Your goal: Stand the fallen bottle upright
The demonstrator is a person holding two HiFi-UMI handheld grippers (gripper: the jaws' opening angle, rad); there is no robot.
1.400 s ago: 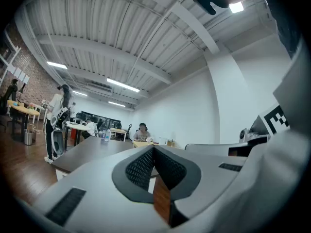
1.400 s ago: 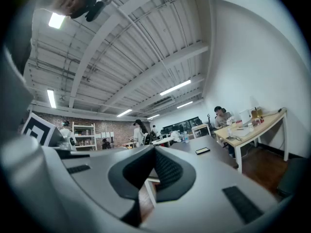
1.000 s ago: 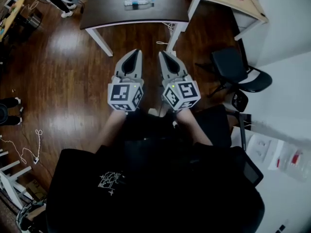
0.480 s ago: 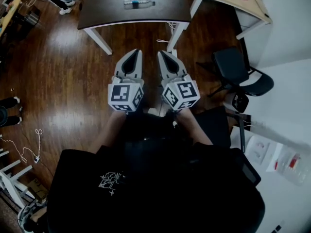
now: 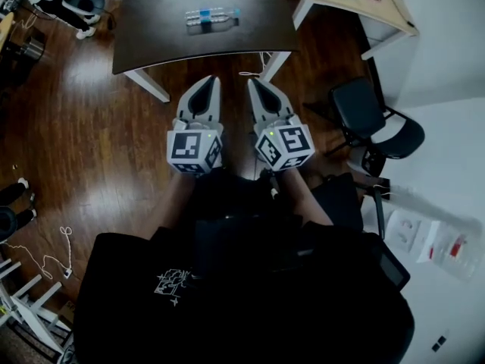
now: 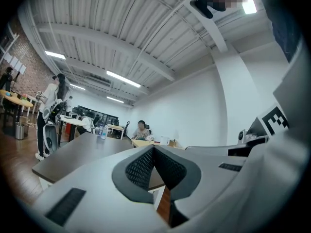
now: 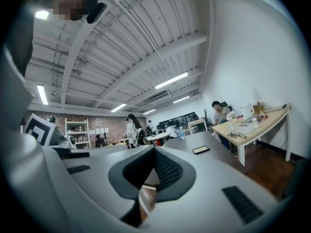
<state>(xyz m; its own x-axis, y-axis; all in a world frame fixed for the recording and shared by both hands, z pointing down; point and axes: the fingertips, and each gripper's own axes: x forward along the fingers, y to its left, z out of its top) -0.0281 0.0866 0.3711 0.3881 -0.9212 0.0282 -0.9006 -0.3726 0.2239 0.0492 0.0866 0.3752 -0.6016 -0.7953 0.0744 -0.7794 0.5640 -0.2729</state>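
Starting with the head view, the bottle [image 5: 211, 15] is seen lying on its side on the dark table [image 5: 151, 44], toward the far middle of the top, with its blue cap end to the right. The left gripper [image 5: 209, 83] and the right gripper [image 5: 253, 83] are held side by side and level over the wooden floor [image 5: 106, 127]. Both are short of the table's near edge and well apart from the bottle. In the left gripper view, the 2 jaws of the left gripper [image 6: 154, 148] are shown pressed together with nothing between them. The bottle [image 6: 102, 131] is made out only as a small clear shape far along the tabletop, too small for its pose to be read. In the right gripper view, the jaws of the right gripper [image 7: 155, 149] are likewise clenched on nothing, and a similar small shape is seen far off on the table [image 7: 185, 143]. The step in hand is judged to be the approach: no contact has been made and the bottle is not yet raised. For the next move, the table would have to be reached and 1 gripper's jaws opened wide enough for the bottle's body. Being round, it could be set rolling by a nudge before it is gripped.
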